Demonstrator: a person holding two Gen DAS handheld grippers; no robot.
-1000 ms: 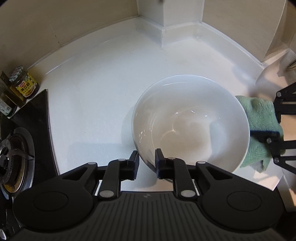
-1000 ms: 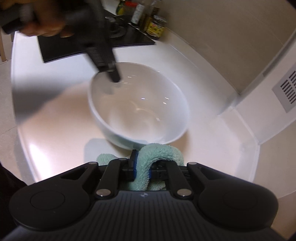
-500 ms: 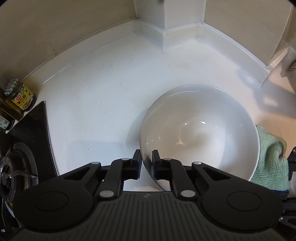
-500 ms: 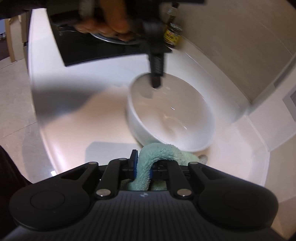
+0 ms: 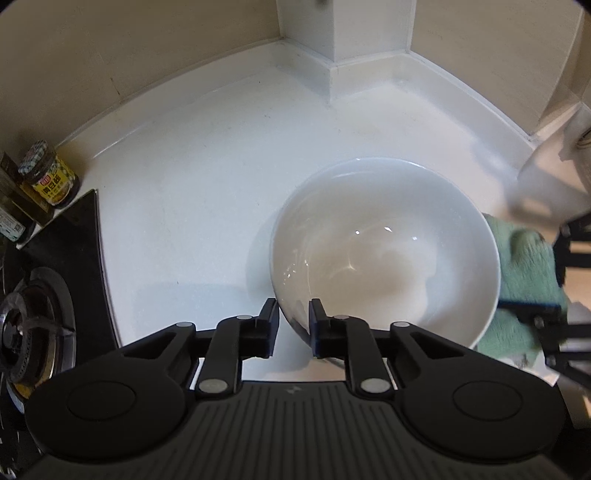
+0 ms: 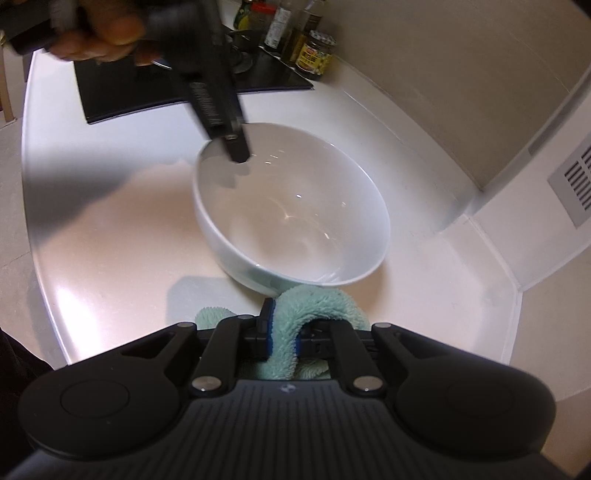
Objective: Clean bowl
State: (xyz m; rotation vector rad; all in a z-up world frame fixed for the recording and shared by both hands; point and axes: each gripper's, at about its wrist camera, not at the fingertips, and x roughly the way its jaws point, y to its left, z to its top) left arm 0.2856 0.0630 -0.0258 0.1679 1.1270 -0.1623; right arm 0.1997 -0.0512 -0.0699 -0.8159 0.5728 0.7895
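Observation:
A large white bowl (image 5: 384, 251) stands on the white counter (image 5: 192, 192); it also shows in the right wrist view (image 6: 291, 210). My left gripper (image 5: 292, 325) is shut on the bowl's near rim, one finger inside and one outside; in the right wrist view it (image 6: 236, 155) reaches the far rim, blurred. My right gripper (image 6: 282, 332) is shut on a folded mint-green cloth (image 6: 317, 306) just outside the bowl's near side. The cloth (image 5: 524, 266) shows at the bowl's right in the left wrist view.
A black gas hob (image 5: 40, 295) lies to the left, with a yellow-labelled jar (image 5: 48, 177) and bottles behind it. The same jar (image 6: 314, 55) and bottles stand at the far end in the right wrist view. Beige walls and a white corner pillar (image 5: 369, 29) bound the counter.
The bowl has tipped and shifted in my left gripper's hold. The right gripper with the cloth stays beside the bowl's rim and has moved slightly along it.

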